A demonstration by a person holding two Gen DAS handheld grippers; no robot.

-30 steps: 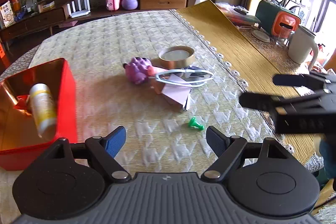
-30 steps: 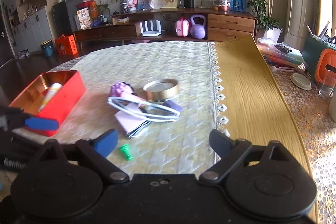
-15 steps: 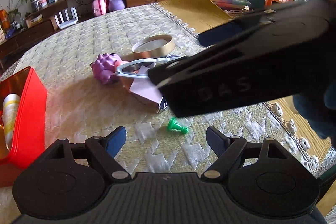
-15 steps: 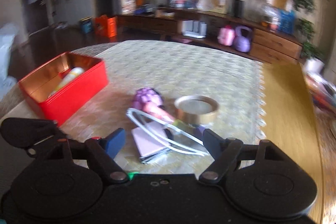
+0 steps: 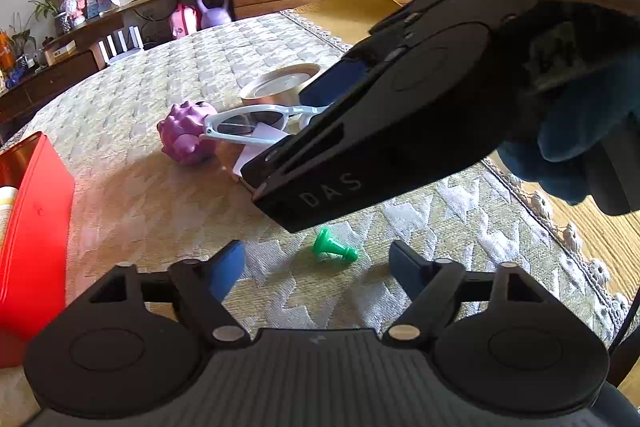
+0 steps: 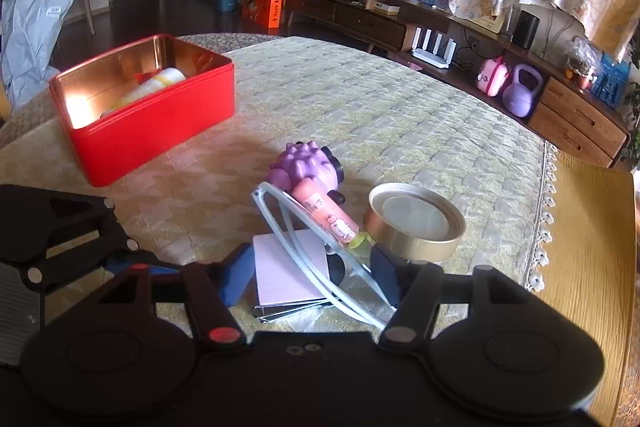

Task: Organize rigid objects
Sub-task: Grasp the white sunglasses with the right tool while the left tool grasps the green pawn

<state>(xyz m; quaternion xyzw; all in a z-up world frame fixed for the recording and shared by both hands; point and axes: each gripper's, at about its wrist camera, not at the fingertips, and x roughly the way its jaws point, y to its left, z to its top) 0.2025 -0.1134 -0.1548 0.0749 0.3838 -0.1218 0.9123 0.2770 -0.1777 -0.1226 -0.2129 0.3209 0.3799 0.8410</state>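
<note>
A pile lies mid-table: white sunglasses point(image 6: 296, 251) over a pink card stack point(image 6: 290, 273), a pink tube point(image 6: 326, 217), a purple spiky toy point(image 6: 304, 163) and a gold round tin point(image 6: 414, 223). My right gripper point(image 6: 312, 273) is open, its fingers on either side of the sunglasses and cards. It fills the left wrist view point(image 5: 400, 123) and hides part of the pile. My left gripper point(image 5: 316, 267) is open and empty, just before a green pawn point(image 5: 332, 247). The red tin box point(image 6: 148, 107) holds a white bottle point(image 6: 160, 81).
The quilted cloth point(image 6: 360, 99) covers the table; a yellow mat point(image 6: 592, 247) lies along its right side. The red box point(image 5: 32, 227) stands close on the left of my left gripper. A sideboard with a purple kettlebell point(image 6: 522, 91) stands beyond the table.
My right gripper has swung in from the right and down over the pile, now straddling the sunglasses. My left gripper has edged toward the green pawn.
</note>
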